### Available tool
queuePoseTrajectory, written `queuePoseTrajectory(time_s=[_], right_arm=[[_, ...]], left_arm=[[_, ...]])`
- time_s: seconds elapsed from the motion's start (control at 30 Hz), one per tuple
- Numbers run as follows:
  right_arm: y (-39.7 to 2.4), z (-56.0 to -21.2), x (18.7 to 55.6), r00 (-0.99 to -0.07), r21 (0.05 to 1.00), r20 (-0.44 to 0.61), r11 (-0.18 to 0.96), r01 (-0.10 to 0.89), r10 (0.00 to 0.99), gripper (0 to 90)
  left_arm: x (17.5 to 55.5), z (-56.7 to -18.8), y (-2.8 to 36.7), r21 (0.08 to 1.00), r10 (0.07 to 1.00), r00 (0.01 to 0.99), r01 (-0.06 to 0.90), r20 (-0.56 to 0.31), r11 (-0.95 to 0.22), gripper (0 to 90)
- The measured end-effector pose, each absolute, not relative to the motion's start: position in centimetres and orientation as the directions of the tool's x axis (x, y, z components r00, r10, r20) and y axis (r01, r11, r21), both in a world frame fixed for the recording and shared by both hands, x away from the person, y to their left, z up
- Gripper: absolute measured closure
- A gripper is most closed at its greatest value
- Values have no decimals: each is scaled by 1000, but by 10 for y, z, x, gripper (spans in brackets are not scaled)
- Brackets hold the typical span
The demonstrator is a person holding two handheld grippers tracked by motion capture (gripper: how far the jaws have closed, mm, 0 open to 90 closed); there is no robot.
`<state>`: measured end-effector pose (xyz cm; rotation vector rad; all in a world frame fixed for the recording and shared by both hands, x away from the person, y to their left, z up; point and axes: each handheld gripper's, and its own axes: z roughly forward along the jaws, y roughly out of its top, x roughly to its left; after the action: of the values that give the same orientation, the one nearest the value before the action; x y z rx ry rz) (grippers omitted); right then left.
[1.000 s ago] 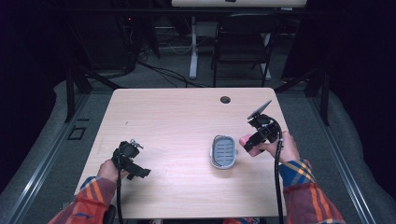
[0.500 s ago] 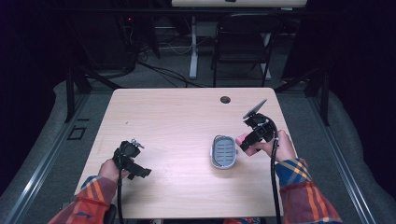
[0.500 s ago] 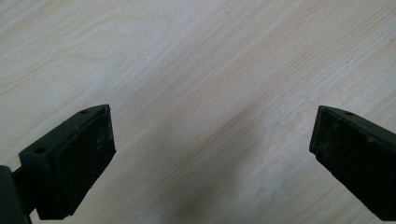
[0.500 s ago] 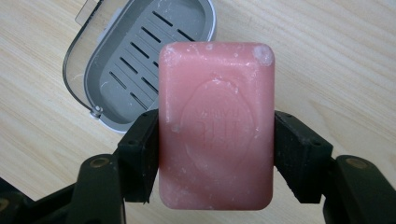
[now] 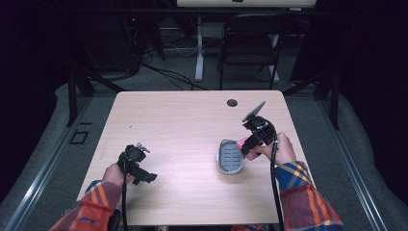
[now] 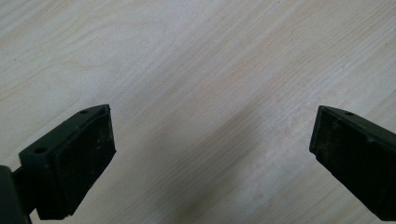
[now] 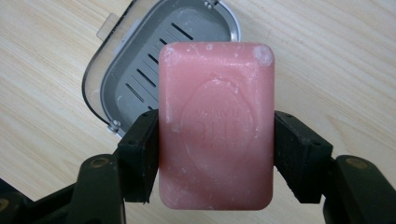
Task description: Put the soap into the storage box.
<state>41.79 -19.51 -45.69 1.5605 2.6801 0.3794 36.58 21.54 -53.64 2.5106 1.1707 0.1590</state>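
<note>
Pink soap (image 7: 216,125) is clamped in my right gripper (image 5: 248,144), centre-right of frame, just over the grey dish (image 5: 230,156). I judge placing is next: lower it flat into the dish, then release. Left gripper (image 6: 210,154) gapes wide, holding nothing, lower left.

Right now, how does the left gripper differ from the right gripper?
The left gripper stands open with bare table between its jaws; the right gripper is shut on a pink soap bar. The left gripper is near the table's front left edge; the right gripper hangs beside a grey soap dish. Both have black jaws and are held by hands in plaid sleeves.
</note>
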Motion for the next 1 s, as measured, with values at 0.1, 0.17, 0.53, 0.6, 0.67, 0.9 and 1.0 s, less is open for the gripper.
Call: queuePoseTrajectory(time_s=[0.1,0.17,0.53,0.6,0.67,0.9,1.0], right_arm=[[-188,-459,421,-505,205,96,480,853,858,372],[-184,-461,424,-501,198,93,477,856,860,372],[-163,-475,432,-491,153,59,478,865,869,371],[-158,-477,434,-488,138,48,479,867,871,371],[-155,-479,436,-488,127,40,480,868,872,371],[-142,-486,441,-478,108,6,475,874,878,371],[-138,-487,441,-475,95,-4,473,876,880,370]], left_arm=[[366,-536,216,371,758,650,718,-53,-589,1],[366,-536,215,372,758,650,717,-53,-590,1],[366,-536,215,370,756,653,715,-52,-593,1],[366,-536,215,370,756,652,716,-53,-592,1],[366,-536,215,370,756,653,716,-54,-592,1],[366,-535,215,380,753,656,710,-50,-593,1],[366,-535,215,380,754,655,711,-50,-592,1]])
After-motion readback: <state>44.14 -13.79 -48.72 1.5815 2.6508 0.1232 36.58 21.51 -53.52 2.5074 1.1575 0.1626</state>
